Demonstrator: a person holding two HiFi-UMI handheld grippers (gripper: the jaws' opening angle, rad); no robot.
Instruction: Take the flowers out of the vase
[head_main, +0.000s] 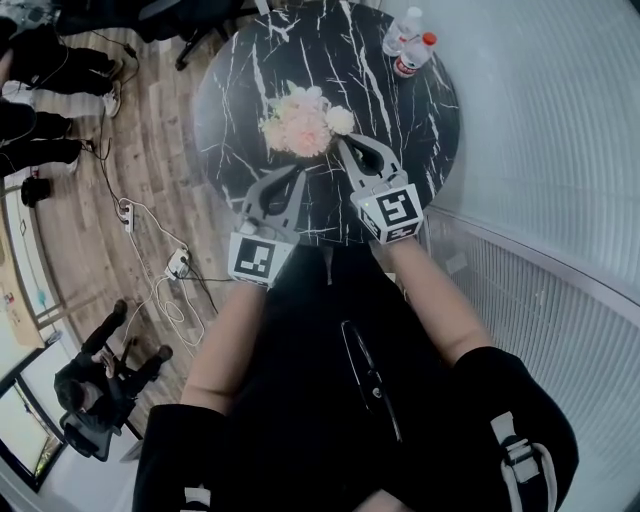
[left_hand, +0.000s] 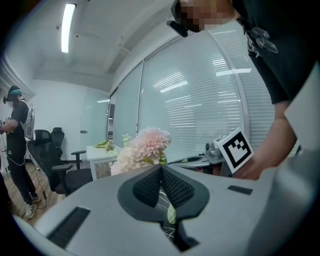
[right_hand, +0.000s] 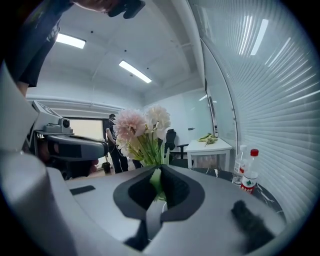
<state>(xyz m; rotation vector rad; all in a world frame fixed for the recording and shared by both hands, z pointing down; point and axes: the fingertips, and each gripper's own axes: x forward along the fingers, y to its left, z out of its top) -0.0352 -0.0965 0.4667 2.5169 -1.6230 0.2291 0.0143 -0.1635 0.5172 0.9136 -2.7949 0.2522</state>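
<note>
A bunch of pale pink and white flowers (head_main: 300, 122) stands over the round black marble table (head_main: 240, 80); no vase shows in any view. My left gripper (head_main: 298, 170) reaches the bunch from the near left. In the left gripper view its jaws (left_hand: 161, 167) are shut, with a green stem or leaf (left_hand: 171, 214) pinched between the pads and the blooms (left_hand: 145, 146) just beyond. My right gripper (head_main: 340, 143) comes in from the near right. Its jaws (right_hand: 159, 170) are shut on the green stems (right_hand: 154, 150) below the blooms (right_hand: 142, 125).
Two plastic water bottles (head_main: 408, 42) lie at the table's far right edge, and they show as the bottles (right_hand: 248, 172) in the right gripper view. A blind-covered glass wall (head_main: 560, 150) runs along the right. Cables and a power strip (head_main: 175, 262) lie on the wooden floor at the left, near office chairs and people.
</note>
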